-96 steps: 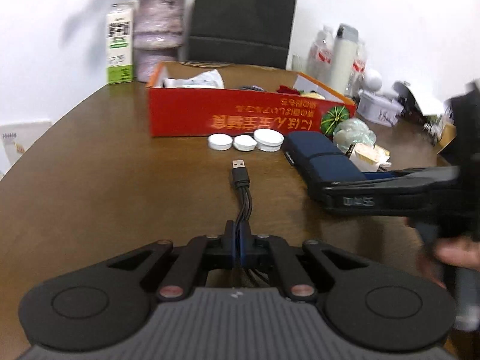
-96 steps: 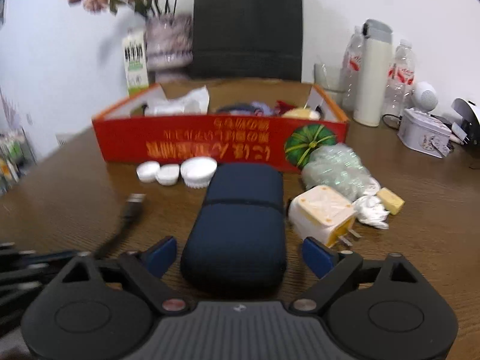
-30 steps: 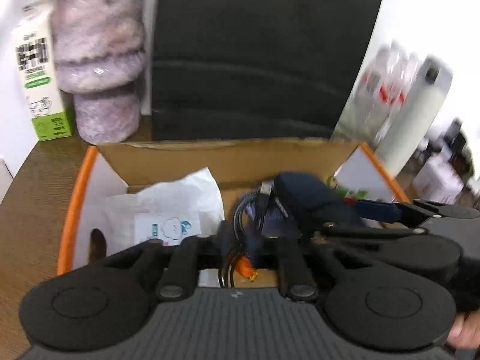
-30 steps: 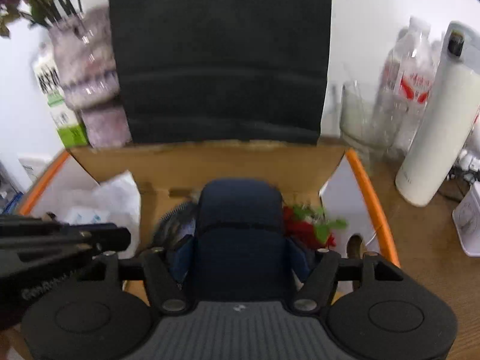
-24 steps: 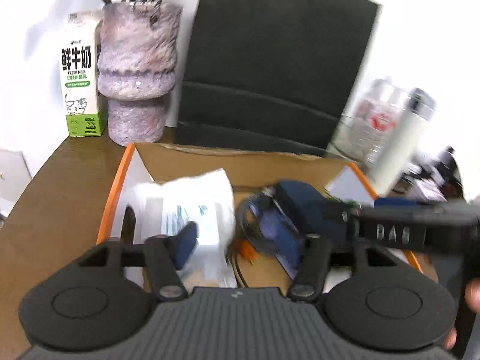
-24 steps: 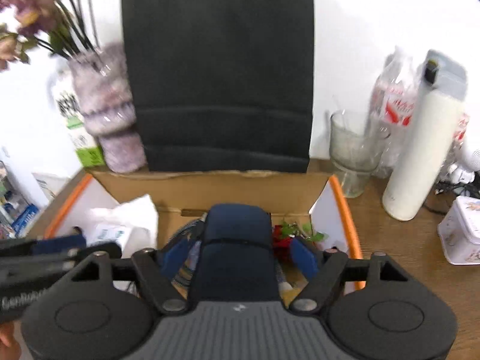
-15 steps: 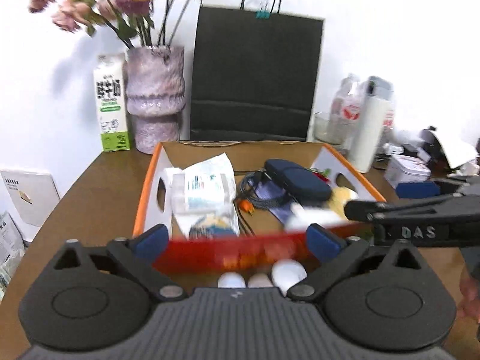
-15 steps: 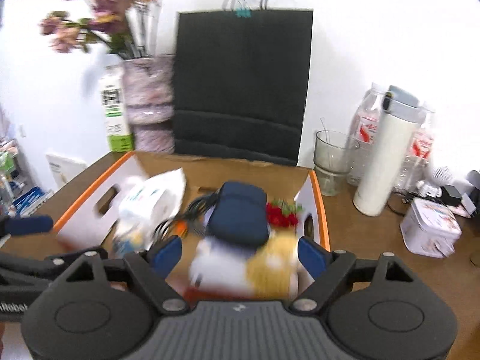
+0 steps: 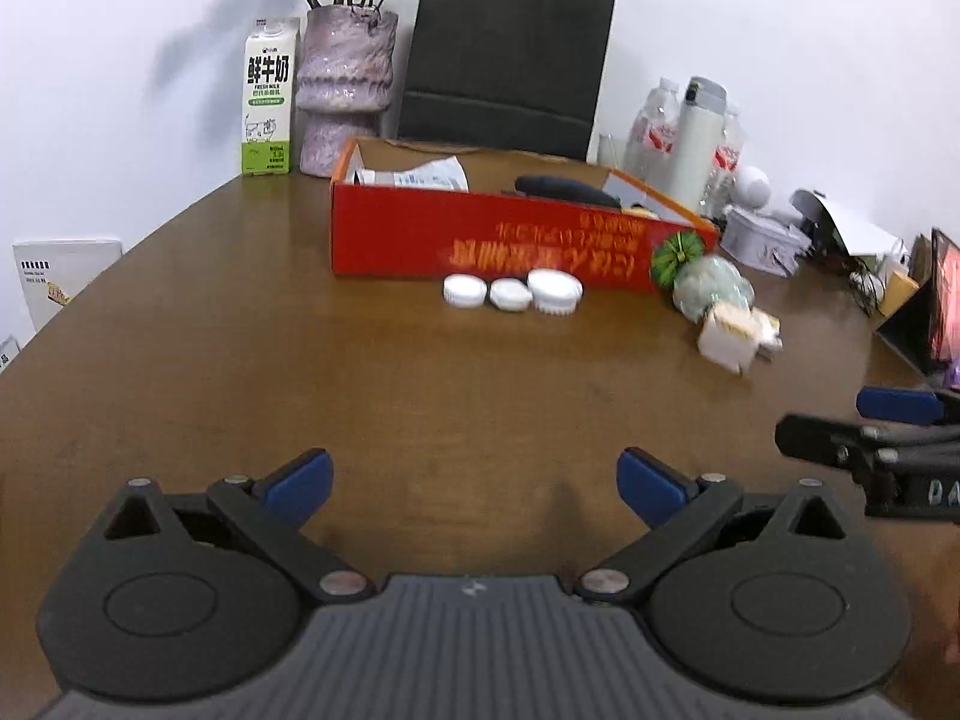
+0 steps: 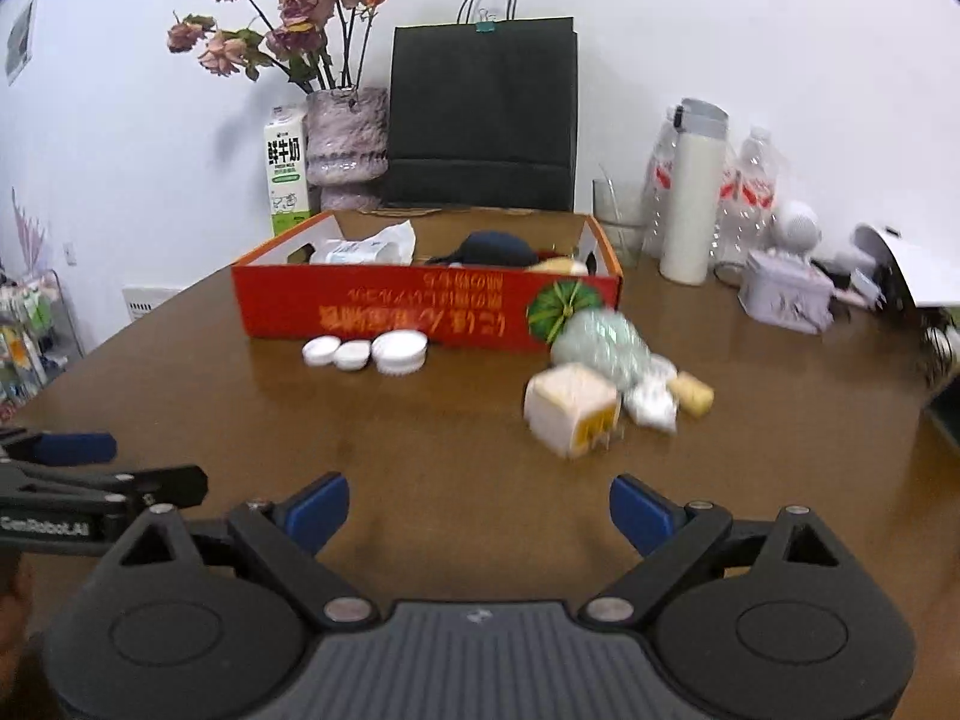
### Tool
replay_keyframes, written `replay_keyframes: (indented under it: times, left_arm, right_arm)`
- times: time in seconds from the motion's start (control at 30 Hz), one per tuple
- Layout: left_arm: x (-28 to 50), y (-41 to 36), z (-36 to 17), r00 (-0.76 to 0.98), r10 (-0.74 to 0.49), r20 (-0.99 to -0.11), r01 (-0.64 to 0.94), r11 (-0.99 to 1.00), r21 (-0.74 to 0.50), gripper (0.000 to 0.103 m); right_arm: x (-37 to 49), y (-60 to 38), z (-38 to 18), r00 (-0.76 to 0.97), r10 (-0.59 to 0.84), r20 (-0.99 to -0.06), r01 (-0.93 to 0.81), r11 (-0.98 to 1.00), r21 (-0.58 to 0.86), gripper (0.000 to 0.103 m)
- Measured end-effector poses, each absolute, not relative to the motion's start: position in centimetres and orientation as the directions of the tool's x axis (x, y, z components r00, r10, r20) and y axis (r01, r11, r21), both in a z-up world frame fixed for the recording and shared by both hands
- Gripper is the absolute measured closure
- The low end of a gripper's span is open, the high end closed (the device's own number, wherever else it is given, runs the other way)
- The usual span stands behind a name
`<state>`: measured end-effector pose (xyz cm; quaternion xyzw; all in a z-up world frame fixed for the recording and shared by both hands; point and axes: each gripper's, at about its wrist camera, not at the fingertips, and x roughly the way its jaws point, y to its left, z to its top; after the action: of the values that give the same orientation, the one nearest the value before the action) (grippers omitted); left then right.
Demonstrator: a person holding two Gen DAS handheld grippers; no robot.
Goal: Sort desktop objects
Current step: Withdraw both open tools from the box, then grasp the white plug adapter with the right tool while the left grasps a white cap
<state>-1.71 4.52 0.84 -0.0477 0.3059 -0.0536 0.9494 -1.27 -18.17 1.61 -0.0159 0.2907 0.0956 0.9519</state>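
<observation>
Both drops done | left gripper (image 9: 474, 483) and right gripper (image 10: 479, 504) now back over the table (image 9: 240, 324), jaws wide, empty | navy case (image 10: 495, 247) now sits in red box (image 10: 420, 306) | three white caps (image 10: 366, 353), white adapter (image 10: 570, 405) remain outside.

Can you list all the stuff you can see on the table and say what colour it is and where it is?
box: 1, red, middle of the table, holds a dark blue case and white packets
round caps: 3, white, in a row in front of the box
plug adapter: 1, white and yellow, right of the caps
crumpled bag: 1, pale green, by the box's right corner
milk carton: 1, white and green, behind the box
vase: 1, purple, with dried flowers
paper bag: 1, black, at the back
flask: 1, white, right
left gripper: open, empty
right gripper: open, empty
</observation>
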Motion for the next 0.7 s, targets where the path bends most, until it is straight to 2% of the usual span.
replay_keyframes:
  times: [0.23, 0.37, 0.53, 0.6, 0.7]
  left_arm:
    - [-3.6, 3.1, 0.4, 0.809, -0.129, -0.573, 0.108, 0.992, -0.071, 0.000]
    - [-4.1, 2.5, 0.2, 0.817, -0.124, -0.563, 0.127, 0.991, -0.034, 0.000]
    - [-3.8, 2.4, 0.2, 0.809, -0.132, -0.572, 0.131, 0.990, -0.044, 0.000]
    - [-3.0, 2.7, 0.6, 0.822, -0.153, -0.549, 0.142, 0.988, -0.063, 0.000]
    - [0.2, 2.8, 1.7, 0.823, -0.161, -0.545, 0.151, 0.987, -0.062, 0.004]
  right_arm:
    - [-5.0, -18.4, -1.2, 0.783, 0.175, -0.597, -0.192, 0.981, 0.036, 0.009]
    - [-5.9, -18.9, -1.1, 0.805, 0.170, -0.568, -0.179, 0.983, 0.040, 0.009]
    - [-5.8, -19.7, -1.2, 0.814, 0.193, -0.548, -0.173, 0.981, 0.088, 0.009]
    - [-5.2, -19.8, -1.2, 0.806, 0.200, -0.557, -0.178, 0.979, 0.094, 0.010]
    - [-3.4, -20.2, -0.8, 0.813, 0.199, -0.548, -0.185, 0.979, 0.081, 0.011]
